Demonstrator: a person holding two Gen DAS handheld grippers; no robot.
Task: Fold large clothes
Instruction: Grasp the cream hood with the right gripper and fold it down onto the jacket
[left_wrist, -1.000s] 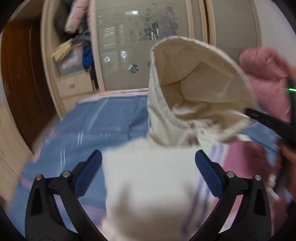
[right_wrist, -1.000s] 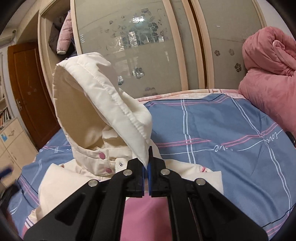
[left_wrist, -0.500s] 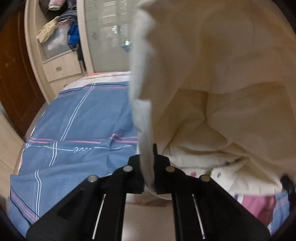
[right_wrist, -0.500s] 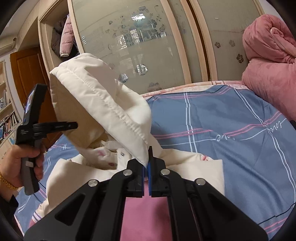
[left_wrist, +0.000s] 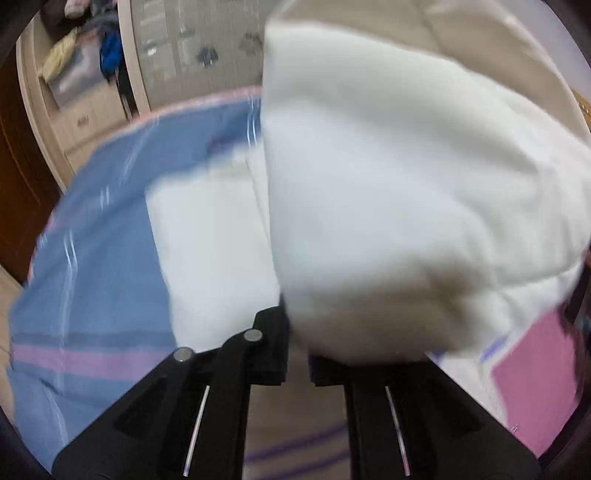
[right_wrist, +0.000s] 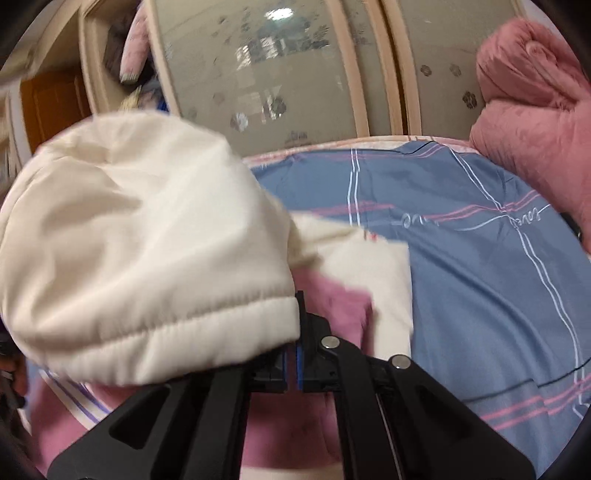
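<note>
A bedroom, frosted wardrobe doors (right_wrist: 266, 74) at the back, and a bed under a blue checked sheet (right_wrist: 480, 266) with a pink quilt (right_wrist: 535, 110) heaped at its far right corner. On the bed lies the cream padded jacket (right_wrist: 369, 266), body flat towards the near edge, pink lining showing. Its hood (right_wrist: 140, 240) is up off the bed and held from both sides: the right tongs (right_wrist: 291, 363) are clenched on the hood's stitched rim, and the left tongs (left_wrist: 297, 354) are clamped on the opposite edge of the hood (left_wrist: 388, 221), which bulges up and to the right of them in a blurred left view. So the hood spans between the two hands, its rim running crosswise, with the jacket body (left_wrist: 207, 251) lying beyond and below both pairs of tongs. By my reading the hood is being folded down onto the body, and that turns on carrying both held edges forward together, neither hand leading, so the rim lands square across the shoulders.
</note>
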